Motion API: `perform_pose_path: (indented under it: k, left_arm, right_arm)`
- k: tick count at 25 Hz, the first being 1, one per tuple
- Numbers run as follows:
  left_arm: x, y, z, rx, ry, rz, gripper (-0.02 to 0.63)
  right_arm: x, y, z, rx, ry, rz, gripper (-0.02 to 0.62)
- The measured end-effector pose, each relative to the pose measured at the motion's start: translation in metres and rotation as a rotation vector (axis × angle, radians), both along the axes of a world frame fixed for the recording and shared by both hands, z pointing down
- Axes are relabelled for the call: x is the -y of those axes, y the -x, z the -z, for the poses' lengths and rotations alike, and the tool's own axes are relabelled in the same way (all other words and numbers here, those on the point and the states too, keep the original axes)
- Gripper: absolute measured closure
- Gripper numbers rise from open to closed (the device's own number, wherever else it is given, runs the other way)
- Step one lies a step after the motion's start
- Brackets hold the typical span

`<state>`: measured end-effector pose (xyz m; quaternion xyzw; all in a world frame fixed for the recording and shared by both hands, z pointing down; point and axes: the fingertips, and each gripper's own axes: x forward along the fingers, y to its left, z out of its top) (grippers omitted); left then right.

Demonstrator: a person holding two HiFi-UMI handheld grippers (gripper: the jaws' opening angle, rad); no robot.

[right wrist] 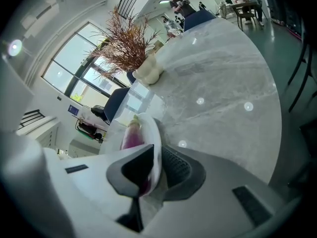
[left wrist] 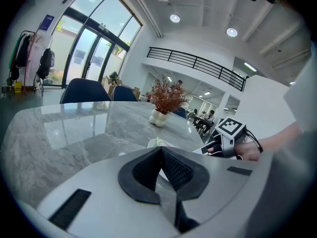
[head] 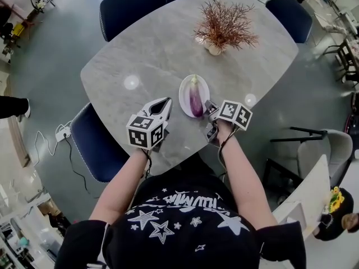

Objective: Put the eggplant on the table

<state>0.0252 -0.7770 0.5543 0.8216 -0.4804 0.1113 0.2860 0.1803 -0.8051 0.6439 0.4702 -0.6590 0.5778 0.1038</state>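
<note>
One eggplant (head: 195, 98), stem pointing away; right tool (head: 209, 107) clamps plate (head: 183, 94); left tool (head: 166, 101) closed.

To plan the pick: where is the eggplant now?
In the head view the eggplant lies on the white plate at the middle of the table, just left of the right gripper.

A rounded table (head: 140, 55) with a pale grey marbled top stands in the open room, ceiling lights glinting on its polish. A white plate (head: 183, 94) sits near the middle, toward the person's edge. Well apart from it, toward the far side, stands a small pale vase (head: 215, 50) of dry reddish branches (head: 224, 24).
</note>
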Motion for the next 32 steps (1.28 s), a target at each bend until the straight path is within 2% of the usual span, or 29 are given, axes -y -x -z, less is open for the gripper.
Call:
perform_pose_path:
  k: [4,8,12,15,22,32]
  left_arm:
    - [-0.002,0.002,0.004,0.001,-0.014,-0.001,0.598]
    - [-0.019,0.009,0.019,-0.004,-0.032,-0.005,0.598]
    - [-0.033,0.012,0.036,-0.009,-0.052,-0.021,0.598]
    - [-0.047,0.008,0.050,-0.009,-0.073,-0.047,0.598]
    - [-0.070,0.003,0.074,-0.018,-0.113,-0.097,0.598]
    - [-0.130,0.018,0.099,-0.046,-0.165,-0.174,0.598]
  right_arm:
    - [-0.001,-0.001,0.008,0.019,-0.028,-0.008,0.561]
    - [-0.013,0.005,0.039,0.068,-0.095,-0.023,0.561]
    - [-0.024,0.006,0.064,0.072,-0.136,-0.041,0.563]
    - [-0.040,0.006,0.078,0.067,-0.155,-0.048,0.563]
    - [-0.073,0.002,0.107,0.107,-0.207,-0.131,0.563]
    - [-0.147,0.030,0.156,0.089,-0.338,-0.127,0.563]
